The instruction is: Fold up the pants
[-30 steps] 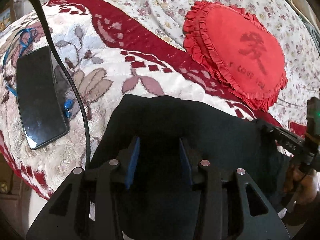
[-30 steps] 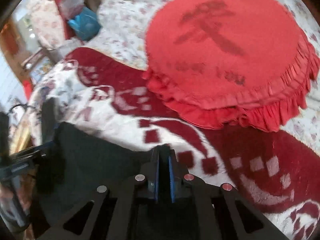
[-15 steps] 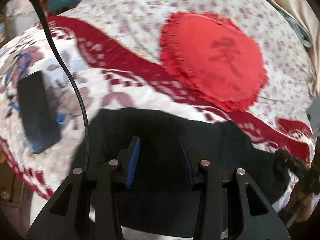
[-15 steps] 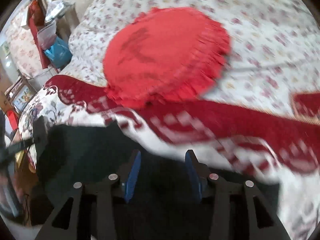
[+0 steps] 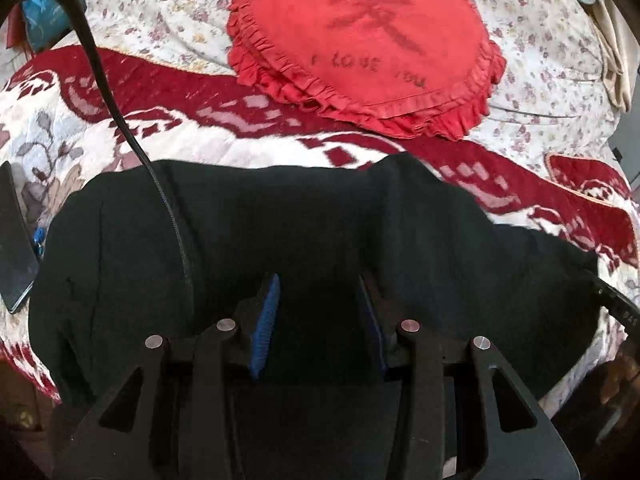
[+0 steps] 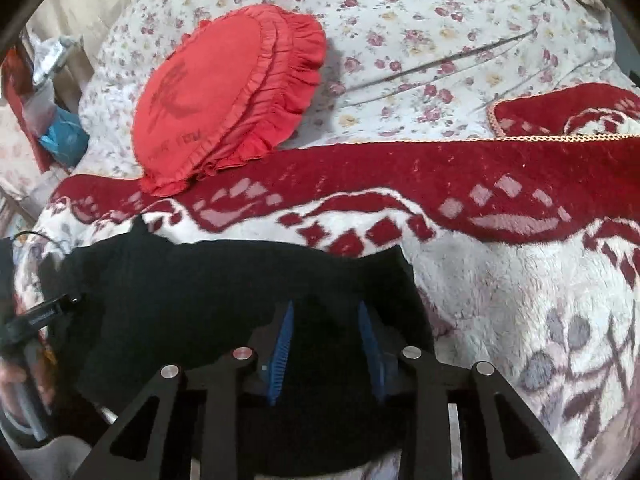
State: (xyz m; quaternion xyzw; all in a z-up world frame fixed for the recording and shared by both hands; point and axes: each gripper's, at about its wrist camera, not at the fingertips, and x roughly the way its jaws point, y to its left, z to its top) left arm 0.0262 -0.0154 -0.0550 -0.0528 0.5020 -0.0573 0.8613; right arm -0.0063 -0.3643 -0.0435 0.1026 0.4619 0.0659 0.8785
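Observation:
The black pants (image 5: pixel 300 232) lie folded in a wide bundle on the red and white blanket (image 5: pixel 224 140) at the bed's near edge. They also show in the right wrist view (image 6: pixel 224 284). My left gripper (image 5: pixel 318 284) is open above the middle of the bundle and holds nothing. My right gripper (image 6: pixel 325 312) is open above the bundle's right end, empty. The left gripper's body shows at the left edge of the right wrist view (image 6: pixel 40 312).
A round red ruffled cushion (image 5: pixel 368 44) lies on the floral sheet (image 5: pixel 160 12) beyond the blanket. A black phone (image 5: pixel 14 240) lies left of the pants. A black cable (image 5: pixel 120 120) crosses the bundle's left part. A blue bag (image 6: pixel 60 140) sits off the bed.
My right gripper was shut a second ago and is open now, pulled back from the cloth. Both grippers drew back; the pants now lie spread wider on the blanket.

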